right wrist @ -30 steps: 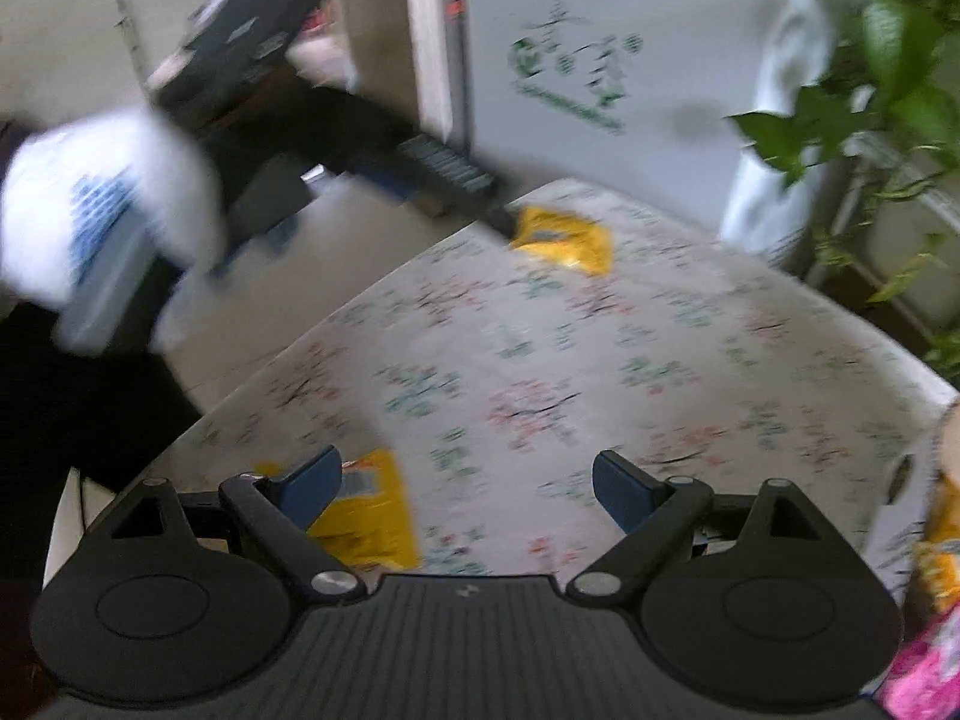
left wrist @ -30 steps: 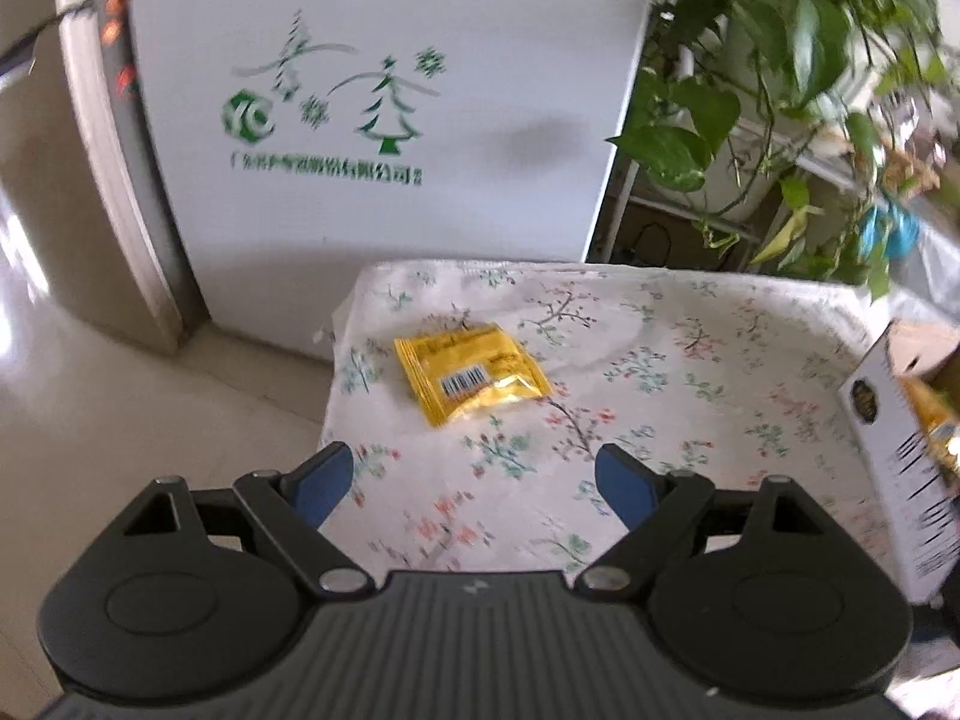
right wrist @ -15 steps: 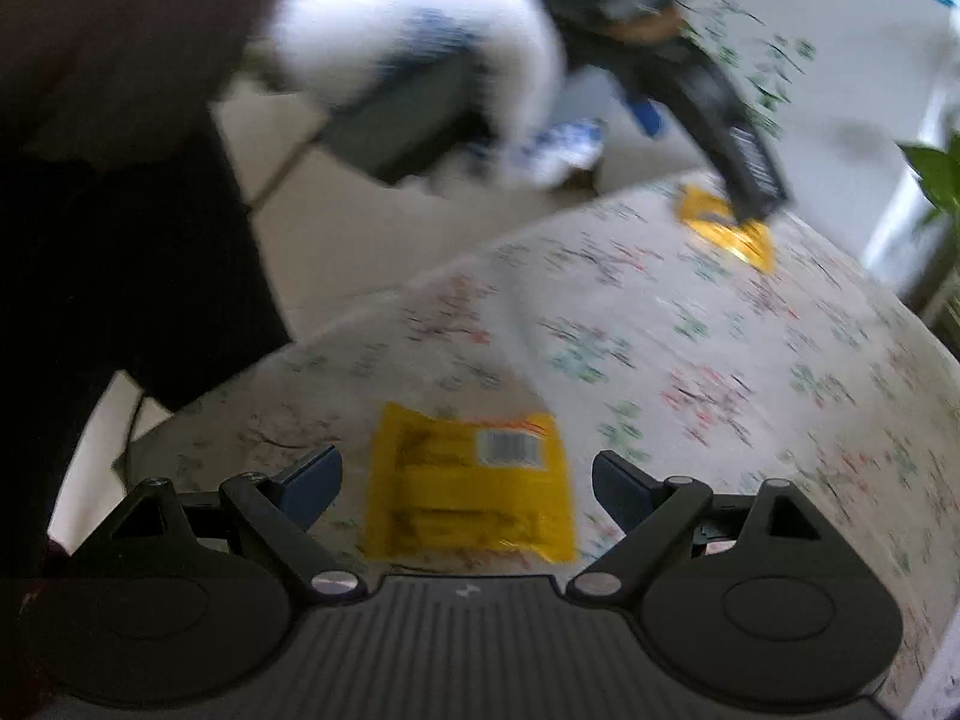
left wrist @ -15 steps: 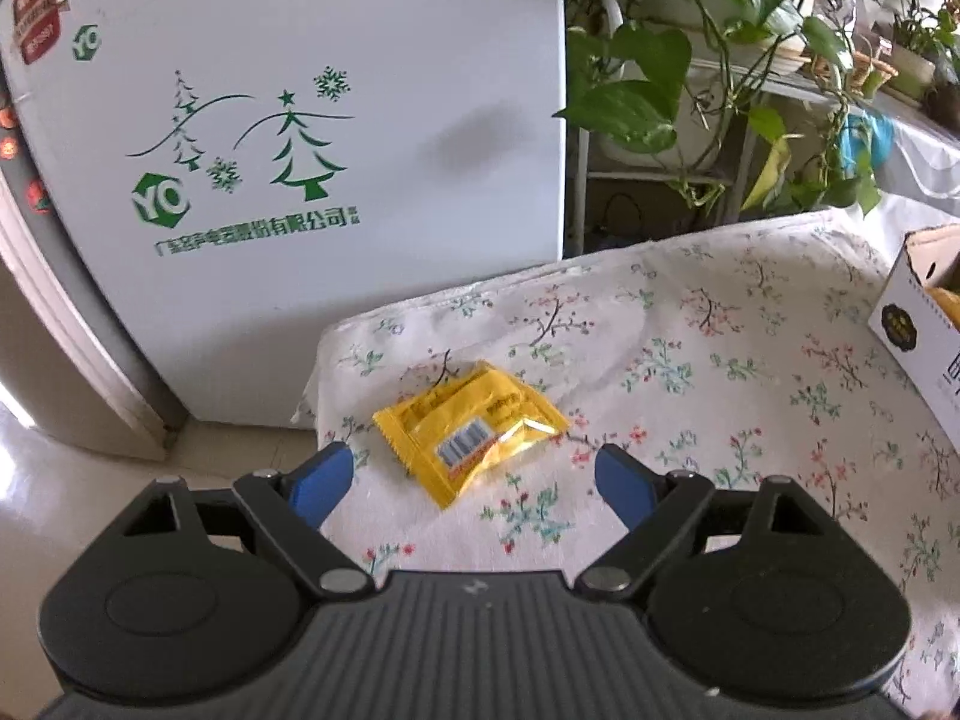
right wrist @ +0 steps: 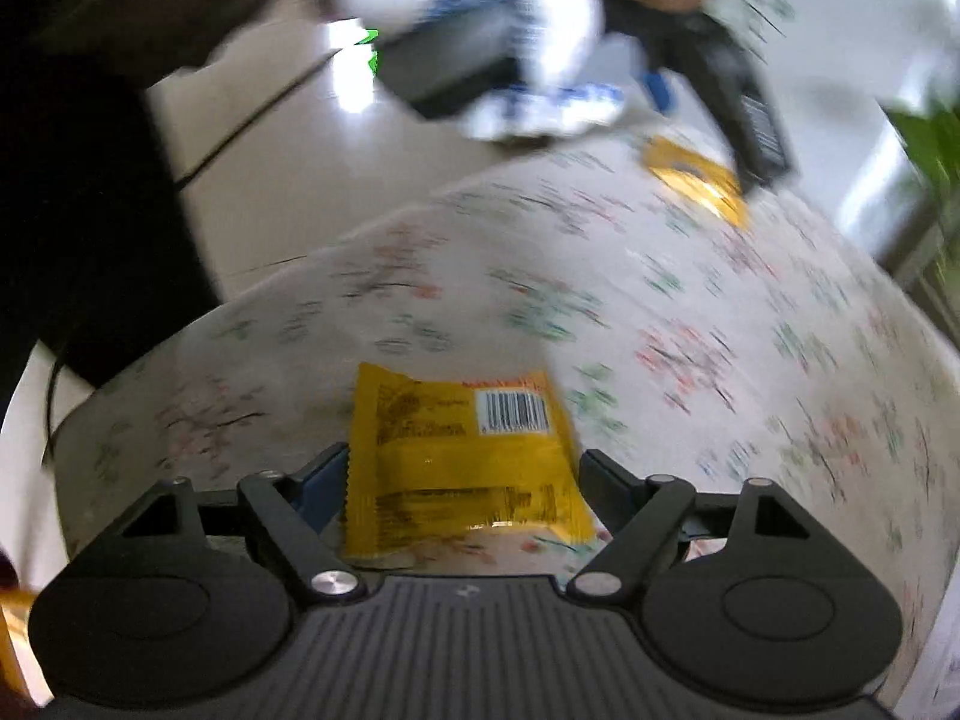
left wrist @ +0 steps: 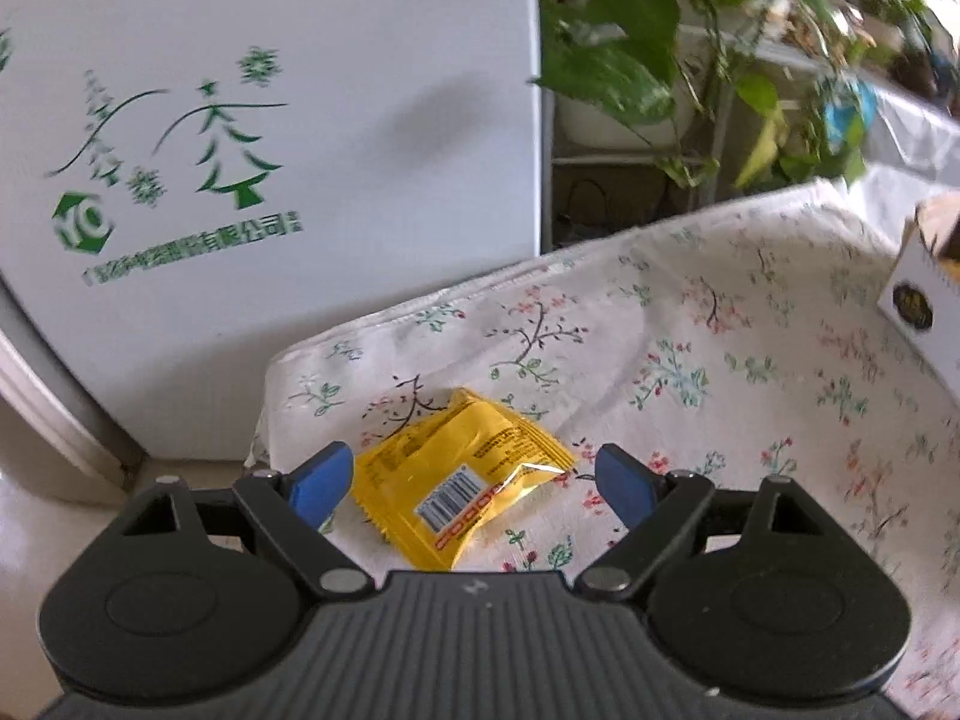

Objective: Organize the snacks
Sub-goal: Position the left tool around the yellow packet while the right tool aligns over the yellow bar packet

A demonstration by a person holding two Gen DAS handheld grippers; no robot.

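Two yellow snack packets are the things to organize, and each one lies flat on the flowered tablecloth (left wrist: 690, 360), with its barcode side up. The first yellow packet (left wrist: 459, 477) is near the far left corner of the table, in front of the white cabinet (left wrist: 300, 120) with green tree drawings. The left gripper (left wrist: 468, 483) has its jaws released and wide apart, and the packet lies between the two blue pads, a little turned, with one end already under the body of the tool. No pad seems to touch it yet.

The second yellow packet (right wrist: 462, 456) lies near the front edge of the table. The right gripper (right wrist: 459, 480) is also released, with its fingers on both sides of this packet; the picture is blurred, so I cannot tell if the left finger touches the crimped edge.

I judge that both claws are placed like this to close on the thin packets from the sides. The white box (left wrist: 927, 294) at the right edge of the table is probably the place for them. A flat, slippery wrapper may slide or fold when it is squeezed.
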